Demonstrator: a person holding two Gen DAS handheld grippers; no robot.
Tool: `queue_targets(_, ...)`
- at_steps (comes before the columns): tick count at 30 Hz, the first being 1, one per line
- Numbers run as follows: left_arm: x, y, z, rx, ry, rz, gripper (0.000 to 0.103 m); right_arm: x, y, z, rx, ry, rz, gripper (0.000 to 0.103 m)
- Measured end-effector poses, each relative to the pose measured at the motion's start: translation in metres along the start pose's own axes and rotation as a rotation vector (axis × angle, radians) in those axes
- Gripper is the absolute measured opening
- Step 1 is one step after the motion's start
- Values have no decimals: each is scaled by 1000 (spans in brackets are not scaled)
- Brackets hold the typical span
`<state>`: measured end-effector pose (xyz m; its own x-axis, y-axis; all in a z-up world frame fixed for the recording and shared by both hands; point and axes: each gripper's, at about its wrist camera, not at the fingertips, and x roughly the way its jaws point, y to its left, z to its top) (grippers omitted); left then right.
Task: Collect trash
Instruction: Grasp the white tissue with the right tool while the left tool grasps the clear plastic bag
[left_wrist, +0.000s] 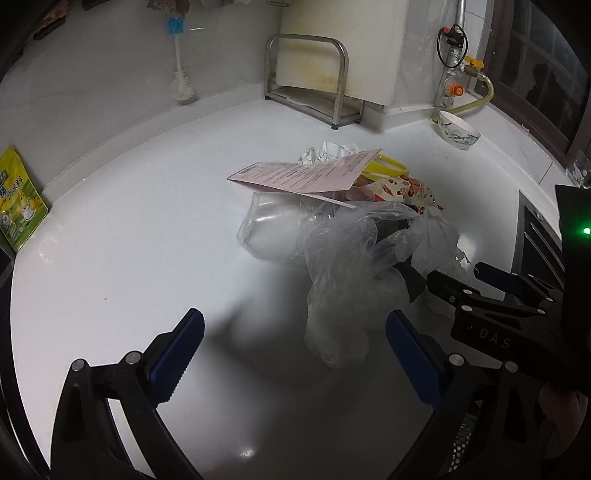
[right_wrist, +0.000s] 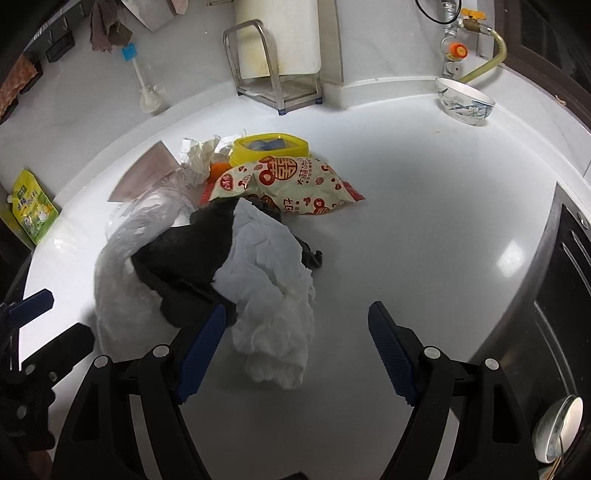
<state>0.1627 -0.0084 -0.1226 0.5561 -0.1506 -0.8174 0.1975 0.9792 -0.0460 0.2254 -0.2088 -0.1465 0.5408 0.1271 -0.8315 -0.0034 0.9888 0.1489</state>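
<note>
Both grippers, left (left_wrist: 295, 354) and right (right_wrist: 297, 347), are open near the trash pile (right_wrist: 221, 236); behind it, a yellow tub (right_wrist: 269, 147) holds something blue, partly hidden.

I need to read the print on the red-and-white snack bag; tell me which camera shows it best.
The right wrist view. There the red-and-white snack bag lies fully exposed, printed face up, behind the white tissue. The left wrist view shows only a crumpled sliver of it, tucked behind the pink paper sheet.
</note>
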Motion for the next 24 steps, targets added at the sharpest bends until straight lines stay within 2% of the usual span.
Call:
queue_targets(4, 4, 2, -1, 2, 7, 3, 97, 3, 1, 1, -6, -5, 7, 73)
queue_targets(6, 5, 2, -2, -2, 11, -1, 97, 2, 2, 0, -14, -2, 15, 51)
queue_targets(8, 6, 2, -2, -7, 11, -9, 97, 1, 1, -2, -11, 6, 26, 42)
queue_targets(11, 7, -1, -2, -5, 9, -19, 97, -4, -2, -6, 11, 5, 50, 20)
queue_targets(21, 25, -22, -1, 31, 12, -33, 97, -38, -23, -20, 98, -41, 37, 18)
queue_targets(24, 26, -25, 0, 42, -7, -34, 94, -41, -27, -26, 118, -35, 32, 18)
